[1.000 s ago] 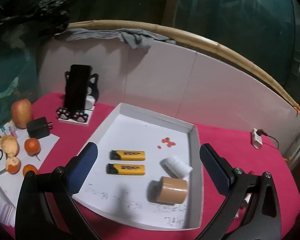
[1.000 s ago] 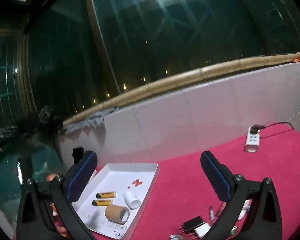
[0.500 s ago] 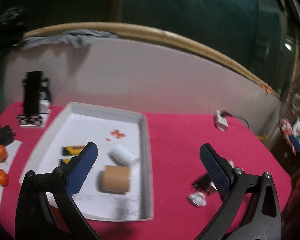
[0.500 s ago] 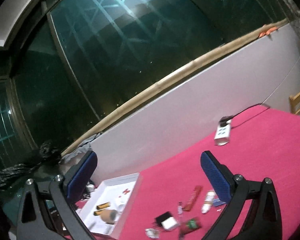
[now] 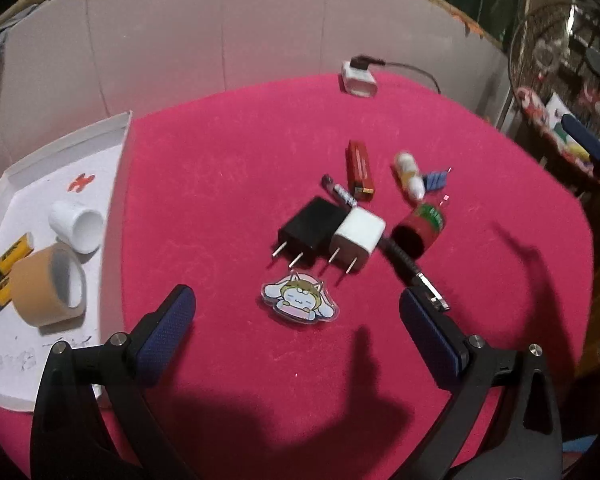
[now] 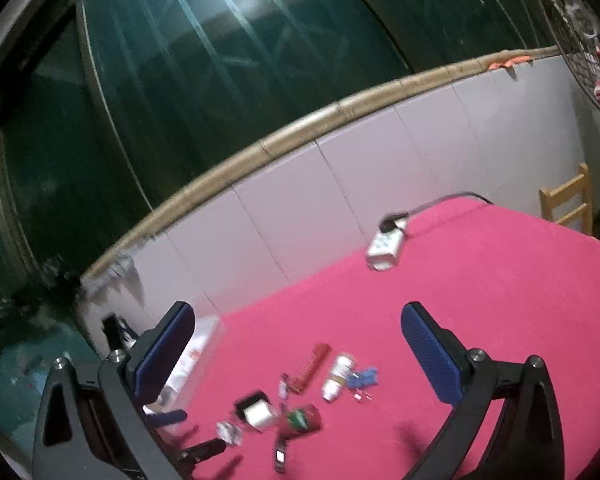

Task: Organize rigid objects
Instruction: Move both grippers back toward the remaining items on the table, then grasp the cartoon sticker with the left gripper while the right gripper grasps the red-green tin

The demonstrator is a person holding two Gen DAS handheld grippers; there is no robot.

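Note:
My left gripper (image 5: 298, 326) is open and empty above the red cloth, just short of a cartoon acrylic charm (image 5: 299, 300). Beyond the charm lie a black plug adapter (image 5: 310, 231), a white plug adapter (image 5: 358, 236), a red-green can (image 5: 420, 227), a red lighter (image 5: 360, 170), a small white bottle (image 5: 409, 176) and a black cable end (image 5: 414, 276). The white tray (image 5: 118, 184) at left holds a tape roll (image 5: 46, 286), a white cap (image 5: 78, 226) and two yellow lighters (image 5: 10, 258). My right gripper (image 6: 298, 346) is open and empty, high above the same pile (image 6: 296, 404).
A white power strip (image 5: 358, 80) with a black cable lies at the back by the white wall panels. The round red table (image 5: 228, 152) drops off at right, where clutter and a wooden chair (image 6: 568, 200) stand. The left gripper's fingers (image 6: 204, 448) show low in the right wrist view.
The left gripper has swung right from the tray to above the loose pile and moved nearer to it. The right gripper view has tilted and shifted, now looking down more on the pile.

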